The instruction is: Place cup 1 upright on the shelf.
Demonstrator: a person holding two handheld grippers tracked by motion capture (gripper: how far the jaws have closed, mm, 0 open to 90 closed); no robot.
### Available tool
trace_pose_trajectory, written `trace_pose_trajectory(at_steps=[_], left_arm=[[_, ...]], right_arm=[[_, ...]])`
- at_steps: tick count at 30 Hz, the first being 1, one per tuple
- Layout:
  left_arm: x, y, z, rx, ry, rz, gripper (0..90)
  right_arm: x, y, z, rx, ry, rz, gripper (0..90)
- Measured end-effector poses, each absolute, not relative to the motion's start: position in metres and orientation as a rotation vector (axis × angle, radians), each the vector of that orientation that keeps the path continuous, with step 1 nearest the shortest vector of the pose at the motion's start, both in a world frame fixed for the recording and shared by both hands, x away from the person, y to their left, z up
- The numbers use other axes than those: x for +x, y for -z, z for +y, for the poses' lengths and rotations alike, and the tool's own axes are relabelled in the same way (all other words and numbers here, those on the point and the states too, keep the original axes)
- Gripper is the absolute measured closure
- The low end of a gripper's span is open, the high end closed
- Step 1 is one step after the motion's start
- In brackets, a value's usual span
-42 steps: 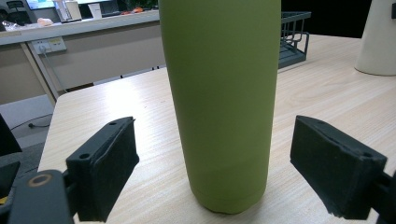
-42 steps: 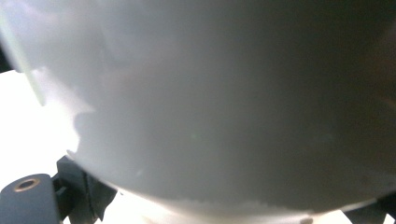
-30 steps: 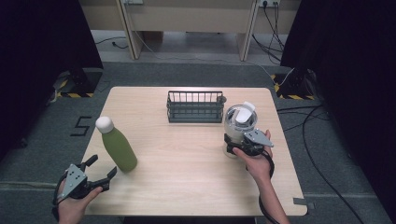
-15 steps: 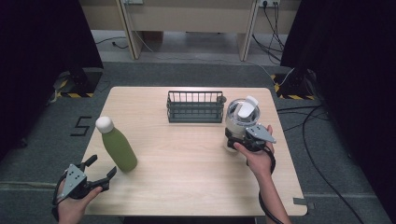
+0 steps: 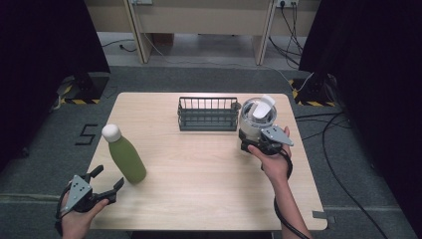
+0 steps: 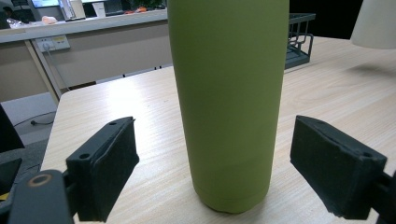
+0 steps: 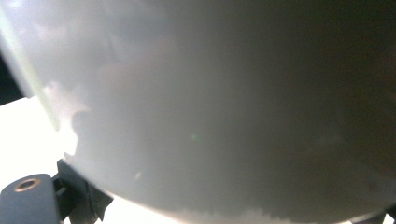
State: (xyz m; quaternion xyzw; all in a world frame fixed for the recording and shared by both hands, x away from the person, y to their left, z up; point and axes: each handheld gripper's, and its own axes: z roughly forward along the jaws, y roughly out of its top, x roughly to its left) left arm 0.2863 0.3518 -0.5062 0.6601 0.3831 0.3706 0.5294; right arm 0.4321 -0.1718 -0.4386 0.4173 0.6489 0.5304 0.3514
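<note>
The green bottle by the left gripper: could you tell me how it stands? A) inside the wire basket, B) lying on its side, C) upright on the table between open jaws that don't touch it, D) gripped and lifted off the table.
C: the green bottle stands upright on the table, and the left gripper has its jaws spread wide with a gap either side.

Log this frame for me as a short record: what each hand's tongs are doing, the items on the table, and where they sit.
left tongs: open, jaws either side of the green bottle, not touching
right tongs: at the clear jug; jaw state cannot be told
green bottle: upright, white cap, table's left
clear jug: white lid, right of wire basket
wire basket: dark, far middle of wooden table
</note>
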Motion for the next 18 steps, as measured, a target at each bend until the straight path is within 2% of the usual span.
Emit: trace_pose_trajectory(at_steps=[18], left_arm=[[0.286, 0.506, 0.352, 1.569, -0.885, 0.92, 14.1]], right_arm=[[0.448, 0.42, -0.162, 1.062, -1.392, 1.659, 10.5]])
